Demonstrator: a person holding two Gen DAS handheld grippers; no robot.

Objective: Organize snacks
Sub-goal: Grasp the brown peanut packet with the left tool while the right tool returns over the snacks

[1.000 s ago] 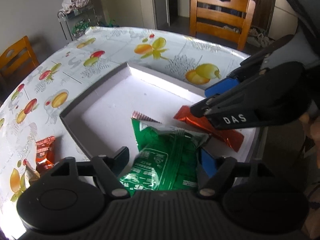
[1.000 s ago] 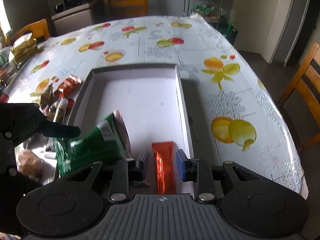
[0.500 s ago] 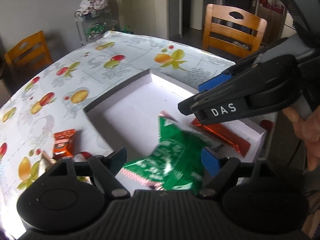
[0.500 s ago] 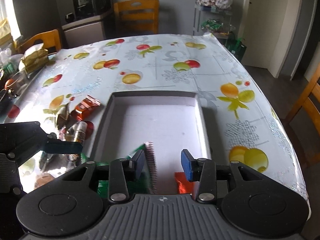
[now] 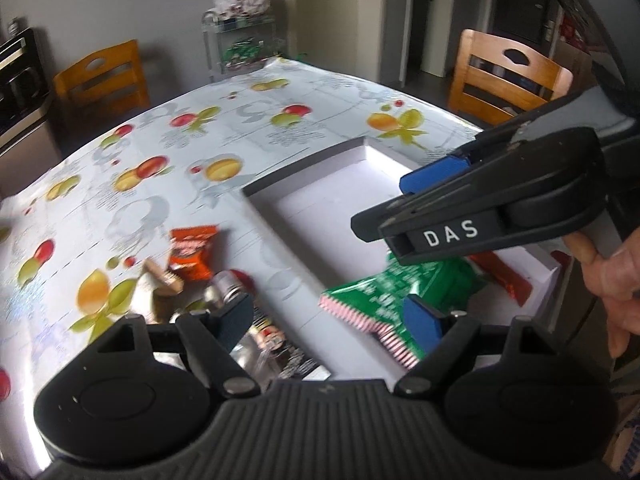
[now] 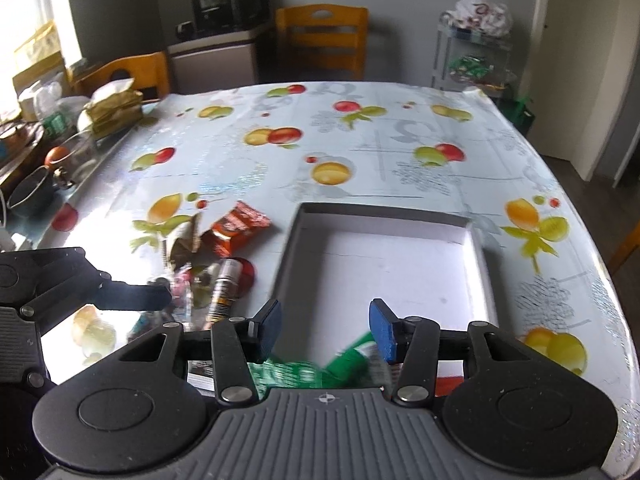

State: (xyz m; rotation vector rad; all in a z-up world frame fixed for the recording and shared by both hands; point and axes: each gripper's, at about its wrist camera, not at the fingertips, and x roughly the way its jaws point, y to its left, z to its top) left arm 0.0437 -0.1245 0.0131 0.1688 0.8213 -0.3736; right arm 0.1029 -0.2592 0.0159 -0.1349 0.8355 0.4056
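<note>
A shallow white box [image 5: 304,168] lies on the fruit-print tablecloth. In its near end lie a green snack bag [image 5: 400,284] and a red bar [image 5: 506,276]. My left gripper [image 5: 330,322] stands open above the box's left wall, with nothing between its pads. My right gripper [image 6: 325,326] hovers over the box's near end; its jaws are opening and nothing is between them. The green bag [image 6: 304,372] and red bar [image 6: 450,384] show just below its fingers. In the left wrist view the right gripper [image 5: 396,200] hangs above the bag.
Loose snacks lie left of the box: an orange pack [image 6: 240,224], a small can [image 6: 224,288] and several wrappers. Bowls and bags [image 6: 112,110] crowd the table's far left edge. Wooden chairs [image 5: 508,72] stand around the table. A hand [image 5: 612,276] holds the right gripper.
Both grippers drew back and up from the box. The green bag left the left jaws and the red bar the right; both now lie in the box. The left view swung toward the loose snacks.
</note>
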